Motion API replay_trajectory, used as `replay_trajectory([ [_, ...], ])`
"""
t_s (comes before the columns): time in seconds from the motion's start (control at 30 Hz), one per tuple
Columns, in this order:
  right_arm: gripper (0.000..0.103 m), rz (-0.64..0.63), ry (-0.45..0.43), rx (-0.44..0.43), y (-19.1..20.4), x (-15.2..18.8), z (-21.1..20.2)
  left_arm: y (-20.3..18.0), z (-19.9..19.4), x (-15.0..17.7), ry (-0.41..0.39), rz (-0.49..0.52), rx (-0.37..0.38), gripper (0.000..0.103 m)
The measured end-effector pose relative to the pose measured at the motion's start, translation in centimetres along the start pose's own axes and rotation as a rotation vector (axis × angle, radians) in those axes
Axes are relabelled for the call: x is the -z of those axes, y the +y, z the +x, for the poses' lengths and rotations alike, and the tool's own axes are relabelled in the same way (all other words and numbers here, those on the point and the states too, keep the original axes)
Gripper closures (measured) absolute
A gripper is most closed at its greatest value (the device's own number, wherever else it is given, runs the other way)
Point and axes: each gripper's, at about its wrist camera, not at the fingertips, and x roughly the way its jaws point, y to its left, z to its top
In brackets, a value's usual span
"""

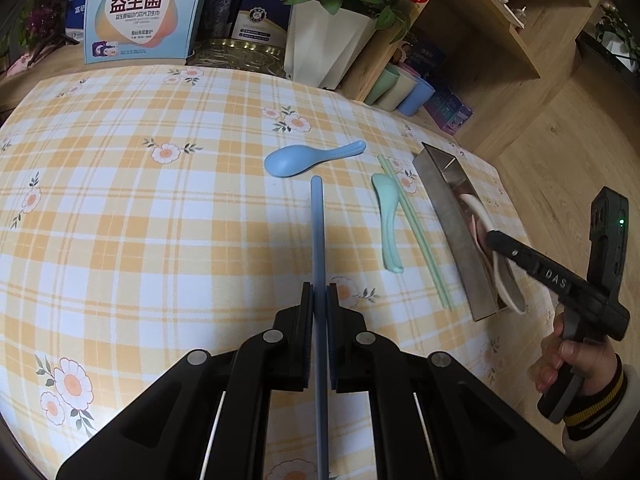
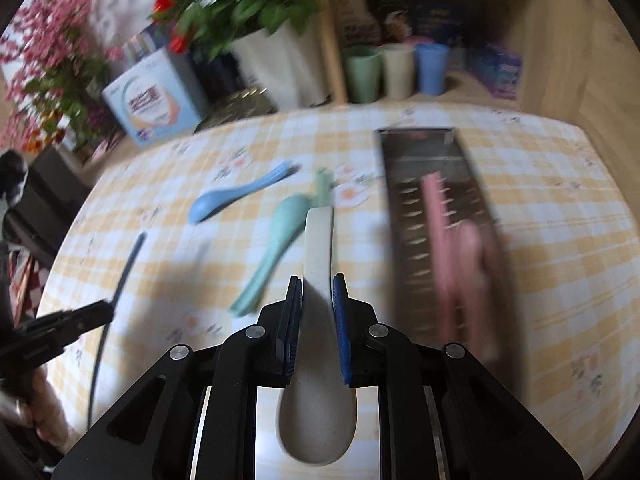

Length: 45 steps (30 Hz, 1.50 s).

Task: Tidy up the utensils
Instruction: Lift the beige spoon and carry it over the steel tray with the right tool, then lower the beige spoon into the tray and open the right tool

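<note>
My left gripper (image 1: 320, 294) is shut on blue chopsticks (image 1: 318, 232), held above the checked tablecloth. My right gripper (image 2: 318, 286) is shut on a white spoon (image 2: 318, 320); in the left wrist view this gripper (image 1: 494, 238) holds the spoon (image 1: 480, 210) over the metal utensil tray (image 1: 452, 228). On the cloth lie a blue spoon (image 1: 304, 158), a mint green spoon (image 1: 389, 220) and green chopsticks (image 1: 416, 228). The tray (image 2: 400, 160) holds pink utensils (image 2: 444, 248). The right wrist view is blurred.
A white flower pot (image 1: 324, 48) with red roses, a printed box (image 1: 140, 12) and a round tin (image 1: 240, 54) stand at the table's far edge. Three cups (image 1: 400, 88) sit in a wooden shelf (image 1: 480, 28) at the far right.
</note>
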Motion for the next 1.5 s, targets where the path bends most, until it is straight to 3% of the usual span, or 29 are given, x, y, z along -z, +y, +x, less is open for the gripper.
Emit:
replay_trajectory([
  [0.17,0.087,0.053,0.003,0.075,-5.1,-0.5,0.1,-1.4,0.0,-1.0,-0.007,0.0,0.003,0.097],
  [0.4,0.087,0.045,0.043,0.096,-7.8,-0.4,1.5,-4.2,0.7,-2.5,-0.009,0.03,0.0,0.097],
  [1.17,0.085,0.045,0.069,0.073,-8.8,-0.2,1.8,-8.7,2.6,-3.5,0.026,0.093,-0.007,0.097],
  [1.23,0.073,0.045,0.059,0.074,-8.7,-0.3,1.3,-9.0,2.7,-3.5,0.028,0.097,-0.006,0.097],
  [1.27,0.053,0.045,0.048,0.074,-8.7,-0.4,1.0,-9.1,2.7,-3.5,0.028,0.099,-0.006,0.097],
  [1.3,0.045,0.043,0.036,0.069,-8.7,-0.4,0.6,-9.3,2.8,-3.5,0.028,0.103,-0.005,0.097],
  [1.43,0.041,0.037,0.034,0.057,-8.8,-0.7,0.1,-10.1,3.0,-3.7,0.03,0.111,0.002,0.097],
  [1.5,0.025,0.042,0.036,0.036,-9.0,-0.7,-0.2,-10.6,3.2,-3.9,0.03,0.112,0.008,0.097],
])
